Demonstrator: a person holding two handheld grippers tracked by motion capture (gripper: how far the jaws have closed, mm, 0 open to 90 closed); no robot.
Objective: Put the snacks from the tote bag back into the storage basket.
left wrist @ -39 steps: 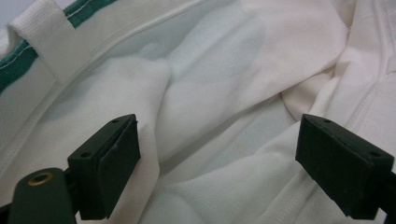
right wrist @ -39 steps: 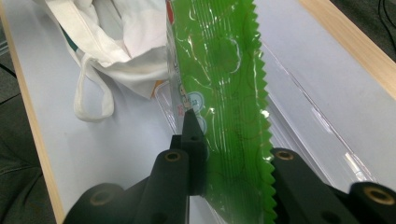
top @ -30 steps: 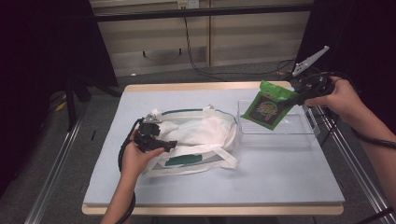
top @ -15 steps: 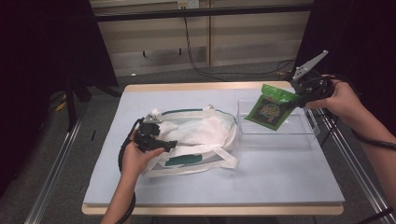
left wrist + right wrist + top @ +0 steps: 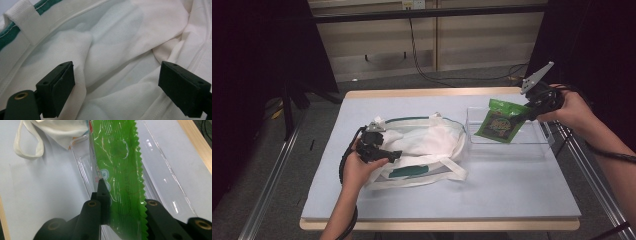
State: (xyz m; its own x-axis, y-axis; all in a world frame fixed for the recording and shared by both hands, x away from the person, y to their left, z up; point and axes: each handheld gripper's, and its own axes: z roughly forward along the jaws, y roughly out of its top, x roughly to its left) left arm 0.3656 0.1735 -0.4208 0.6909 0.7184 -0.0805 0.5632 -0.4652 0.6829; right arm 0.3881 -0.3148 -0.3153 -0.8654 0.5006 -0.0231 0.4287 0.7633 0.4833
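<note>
A lab-like recording space: a pale blue table [image 5: 512,185] with a wooden edge on a metal frame [image 5: 267,200], dark curtains [image 5: 257,60] beside it, cables [image 5: 422,60] trailing across the bare floor

bags: 1 [image 5: 427,145] | green packets: 1 [image 5: 500,121] | clear trays: 1 [image 5: 507,148] | tools: 2 [image 5: 393,154] [image 5: 530,111]

A cloth bag [image 5: 422,150] lies left of the tray [image 5: 532,145]; a snack packet [image 5: 499,121] hangs over the tray.

High view looks down on table [image 5: 512,185], gripper views close, all sharing white bag [image 5: 427,145].
</note>
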